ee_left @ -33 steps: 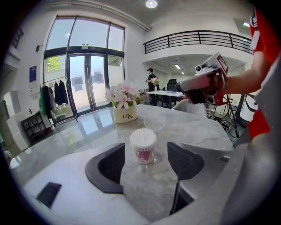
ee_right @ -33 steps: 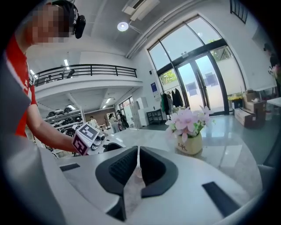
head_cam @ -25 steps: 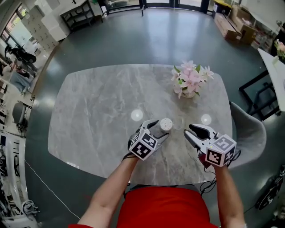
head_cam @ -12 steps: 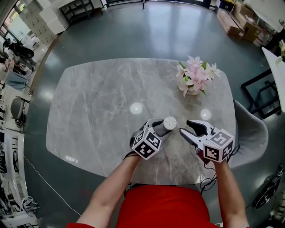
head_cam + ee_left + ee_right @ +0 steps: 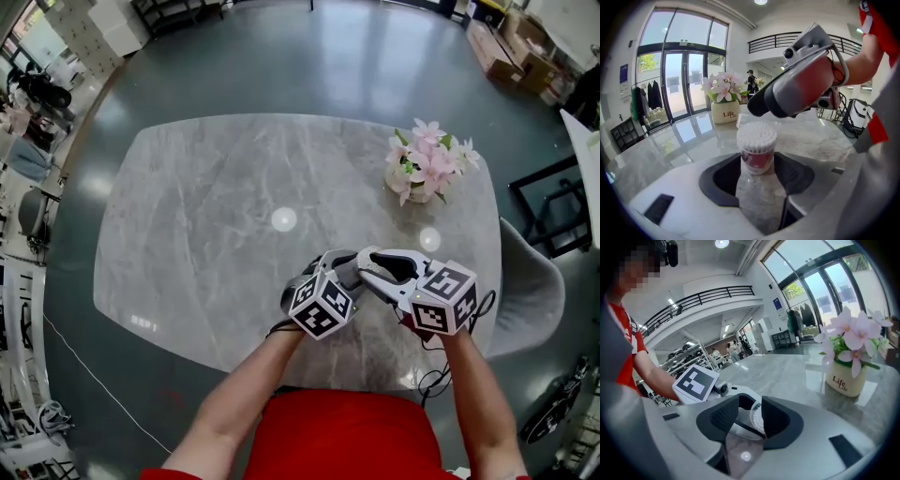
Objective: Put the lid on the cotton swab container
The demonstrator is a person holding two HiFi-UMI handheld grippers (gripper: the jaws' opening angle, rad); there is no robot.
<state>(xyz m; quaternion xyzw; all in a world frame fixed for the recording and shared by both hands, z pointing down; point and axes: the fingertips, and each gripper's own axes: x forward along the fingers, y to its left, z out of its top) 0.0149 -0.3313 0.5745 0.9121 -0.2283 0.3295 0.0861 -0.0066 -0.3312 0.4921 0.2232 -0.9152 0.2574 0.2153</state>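
Head view: left gripper (image 5: 343, 270) and right gripper (image 5: 367, 268) are tip to tip near the front edge of the table (image 5: 187, 216). Half a second ago the right one sat apart to the right and the swab top showed between them. Now the right jaws cover that spot. The flower pot (image 5: 424, 190) is well behind.

Left gripper view: the container (image 5: 757, 150) stands upright on the table between the left jaws. The pads sit against both sides of its body, gripped at a fairly wide opening. White swab tips show at the top. The right gripper hangs just above, its dark tip over the swabs.

Right gripper view: jaws are closing with a clear lid (image 5: 743, 430) between them, its edges against both pads. Swab heads (image 5: 756, 417) show just beyond the lid, so the lid isn't seated yet. The left gripper's marker cube (image 5: 696, 383) is behind.
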